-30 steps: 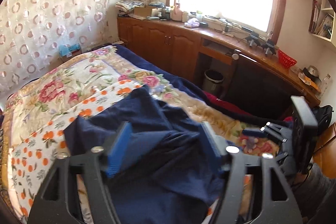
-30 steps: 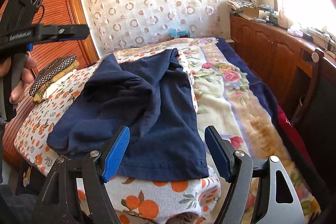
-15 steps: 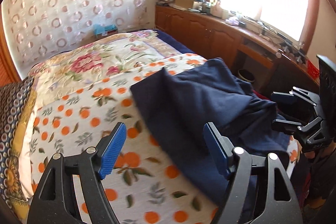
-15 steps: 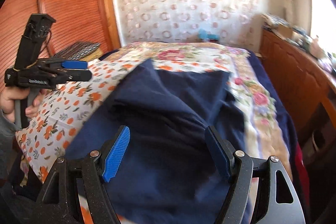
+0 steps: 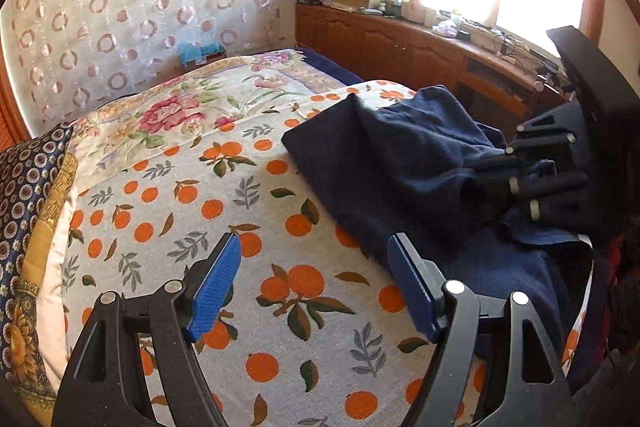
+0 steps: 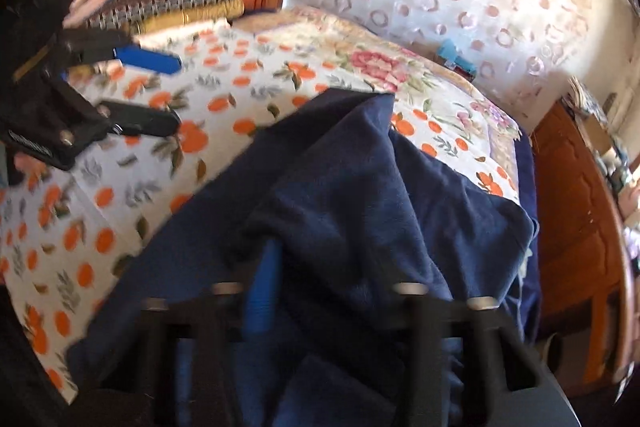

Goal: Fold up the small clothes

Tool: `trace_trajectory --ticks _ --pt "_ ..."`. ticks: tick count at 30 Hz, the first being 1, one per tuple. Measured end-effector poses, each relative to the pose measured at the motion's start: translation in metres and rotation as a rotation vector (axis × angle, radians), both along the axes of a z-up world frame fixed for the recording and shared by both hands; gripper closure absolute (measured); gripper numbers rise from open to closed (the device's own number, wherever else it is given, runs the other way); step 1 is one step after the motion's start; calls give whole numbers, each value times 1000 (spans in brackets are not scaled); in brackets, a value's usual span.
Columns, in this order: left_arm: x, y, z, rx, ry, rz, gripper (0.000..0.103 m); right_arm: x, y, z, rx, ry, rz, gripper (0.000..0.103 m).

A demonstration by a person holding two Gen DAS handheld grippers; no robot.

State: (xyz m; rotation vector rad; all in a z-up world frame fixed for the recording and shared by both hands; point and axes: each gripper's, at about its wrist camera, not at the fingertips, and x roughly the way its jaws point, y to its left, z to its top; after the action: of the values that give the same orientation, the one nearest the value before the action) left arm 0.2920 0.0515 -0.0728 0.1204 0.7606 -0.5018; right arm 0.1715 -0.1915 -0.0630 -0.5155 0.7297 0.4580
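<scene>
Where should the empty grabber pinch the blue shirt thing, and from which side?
Probably the navy garment's free corner, the far one on the orange-print cover. The open left gripper can slide in from the bare cover side, low along that flat edge. The right gripper already pinches the other end.

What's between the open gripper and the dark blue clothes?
Only bare orange-print bedsheet. In the left wrist view, the left gripper hangs open over the sheet, and the dark blue garment starts just past its right fingertip.
</scene>
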Motion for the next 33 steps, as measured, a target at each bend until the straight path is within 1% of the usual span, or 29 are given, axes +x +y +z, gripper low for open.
trace_trajectory --ticks 2,4,7,8,9,10,11,12,15,18,20,21,22,25,27,28,30,31,33 --pt "1 -2 2 -14 5 -17 27 7 -17 14 60 -2 -23 96" --pt "4 -7 4 -28 13 -36 27 15 -33 32 102 -38 -59 97" --pt "14 -18 3 -26 24 -53 27 43 -70 54 151 -84 -152 97" --pt "17 -23 1 -21 28 -57 27 57 -84 56 149 -100 -217 97" --pt "20 -29 -2 -16 34 -63 27 70 -94 55 122 -107 -291 94" --pt "22 -34 -5 -17 37 -74 27 84 -102 49 58 -109 -381 89" --pt "24 -38 -9 -19 42 -84 27 90 -105 44 18 -120 -428 86" --pt "25 -42 -14 -17 52 -87 27 91 -109 41 10 -135 -446 86" --pt "28 -45 -29 -10 87 -90 27 84 -117 36 80 -138 -462 79" --pt "30 -47 -39 -1 122 -93 26 66 -118 35 179 -108 -420 74" --pt "28 -48 -38 -3 121 -101 26 53 -123 34 253 -60 -388 65" --pt "28 -49 -38 -6 128 -106 26 52 -124 33 284 -23 -367 55" --pt "28 -50 -39 -6 126 -105 26 52 -125 31 305 8 -354 50" --pt "25 -54 -38 10 122 -100 25 62 -120 22 294 83 -329 50" --pt "23 -63 -40 51 108 -100 23 82 -125 16 295 140 -345 50" --pt "22 -67 -40 76 100 -101 22 88 -129 13 313 166 -352 50" --pt "22 -68 -41 75 100 -103 22 111 -127 11 357 209 -352 50" --pt "22 -68 -41 71 102 -105 22 116 -130 12 374 224 -349 50" --pt "23 -69 -41 73 101 -106 21 120 -134 20 393 211 -339 51"
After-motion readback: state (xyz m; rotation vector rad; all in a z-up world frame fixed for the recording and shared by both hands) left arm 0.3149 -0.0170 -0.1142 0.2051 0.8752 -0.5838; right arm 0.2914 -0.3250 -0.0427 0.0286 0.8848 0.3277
